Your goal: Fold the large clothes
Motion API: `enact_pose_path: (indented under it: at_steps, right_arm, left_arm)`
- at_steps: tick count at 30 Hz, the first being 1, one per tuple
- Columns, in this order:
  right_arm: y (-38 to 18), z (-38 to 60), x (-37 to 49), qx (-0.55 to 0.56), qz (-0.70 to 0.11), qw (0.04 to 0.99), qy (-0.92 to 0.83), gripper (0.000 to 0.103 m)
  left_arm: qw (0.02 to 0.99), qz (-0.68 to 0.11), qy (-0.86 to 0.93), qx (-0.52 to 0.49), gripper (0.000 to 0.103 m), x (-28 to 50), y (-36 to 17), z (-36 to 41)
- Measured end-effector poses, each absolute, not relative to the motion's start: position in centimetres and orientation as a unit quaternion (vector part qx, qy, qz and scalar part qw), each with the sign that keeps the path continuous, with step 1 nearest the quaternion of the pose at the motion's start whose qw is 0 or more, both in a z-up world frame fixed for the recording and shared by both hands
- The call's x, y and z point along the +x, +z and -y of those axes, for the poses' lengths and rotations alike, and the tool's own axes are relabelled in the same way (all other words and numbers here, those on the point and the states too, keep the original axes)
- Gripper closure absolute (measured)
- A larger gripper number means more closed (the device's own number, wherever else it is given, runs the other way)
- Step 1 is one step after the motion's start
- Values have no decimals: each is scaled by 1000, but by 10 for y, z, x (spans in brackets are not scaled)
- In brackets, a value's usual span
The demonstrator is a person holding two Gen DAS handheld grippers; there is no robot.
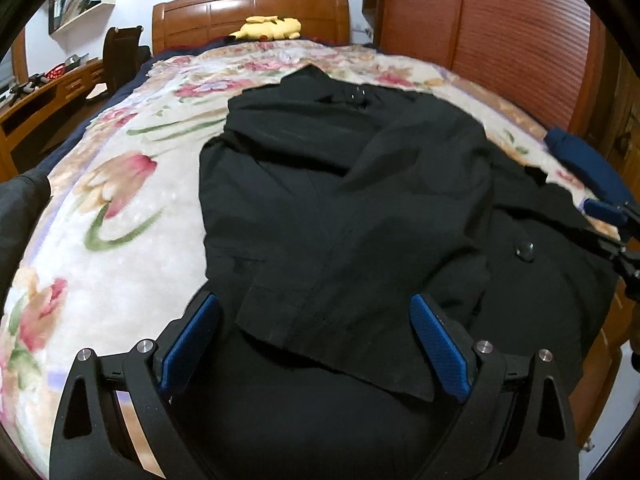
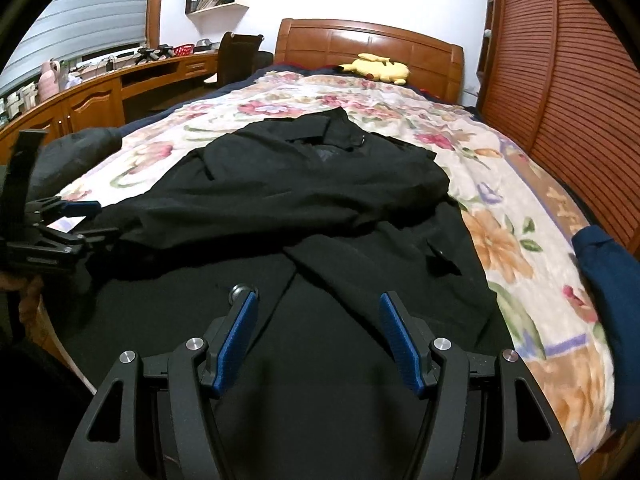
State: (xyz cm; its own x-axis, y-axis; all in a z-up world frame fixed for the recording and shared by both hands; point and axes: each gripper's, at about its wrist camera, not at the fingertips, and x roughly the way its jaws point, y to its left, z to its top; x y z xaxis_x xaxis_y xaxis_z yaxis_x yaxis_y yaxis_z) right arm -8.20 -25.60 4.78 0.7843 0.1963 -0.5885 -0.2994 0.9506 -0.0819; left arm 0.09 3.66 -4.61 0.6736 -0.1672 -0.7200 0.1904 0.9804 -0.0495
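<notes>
A large black coat lies spread on the floral bed cover, collar toward the headboard, with both sleeves folded across its front. It also shows in the right wrist view. My left gripper is open and empty, hovering over the coat's lower part with a sleeve cuff between the blue pads. My right gripper is open and empty above the coat's hem area. The right gripper shows at the right edge of the left wrist view. The left gripper shows at the left edge of the right wrist view.
A yellow plush toy lies by the wooden headboard. A navy garment lies at the bed's right edge, a dark bundle at its left. A desk and chair stand left, a slatted wardrobe right.
</notes>
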Motion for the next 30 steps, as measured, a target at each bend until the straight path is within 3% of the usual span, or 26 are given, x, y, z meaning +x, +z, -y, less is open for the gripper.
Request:
enact_pose_path:
  at_steps: [3, 6, 9, 10, 11, 13, 19, 21, 23, 25, 27, 28, 30]
  right_arm:
    - [44, 260, -85, -90, -301, 940, 131, 38]
    - [39, 266, -88, -88, -301, 941, 130, 38]
    - [37, 272, -90, -78, -301, 941, 131, 38]
    - [36, 274, -89, -76, -302, 941, 130, 38]
    - [35, 276, -91, -73, -302, 942, 130, 38]
    - [34, 279, -93, -71, -300, 943, 128, 38]
    - [38, 301, -108, -56, -287, 948, 123, 38]
    - [40, 311, -114, -49, -282, 951, 121, 38]
    - [41, 322, -118, -41, -278, 952, 118, 38]
    - [39, 331, -121, -34, -278, 953, 114, 38]
    - [36, 340, -121, -27, -280, 953, 108, 38]
    - [34, 344, -121, -25, -282, 953, 106, 38]
    - [31, 351, -120, -22, -286, 953, 99, 38]
  left_arm:
    - [913, -394, -110, 9, 20, -1, -46, -36]
    - [911, -397, -113, 9, 41, -3, -47, -36]
    - [909, -397, -127, 18, 66, -6, -47, -33]
    - [909, -395, -129, 19, 83, -7, -46, -33]
    - [911, -391, -129, 21, 90, -9, -43, -33]
    - [920, -374, -116, 24, 91, -14, -36, -36]
    - [939, -335, -79, -3, 90, -28, -17, -57]
    - [937, -342, -77, -8, 81, -31, -19, -61]
    - [939, -338, -69, -1, 63, -38, -20, -64]
    - [941, -330, -69, 7, 55, -46, -18, -67]
    - [942, -326, -73, 4, 36, -52, -16, -71]
    - [944, -321, -75, -1, 21, -58, -14, -76]
    - [946, -315, -76, -3, 19, -62, -12, -81]
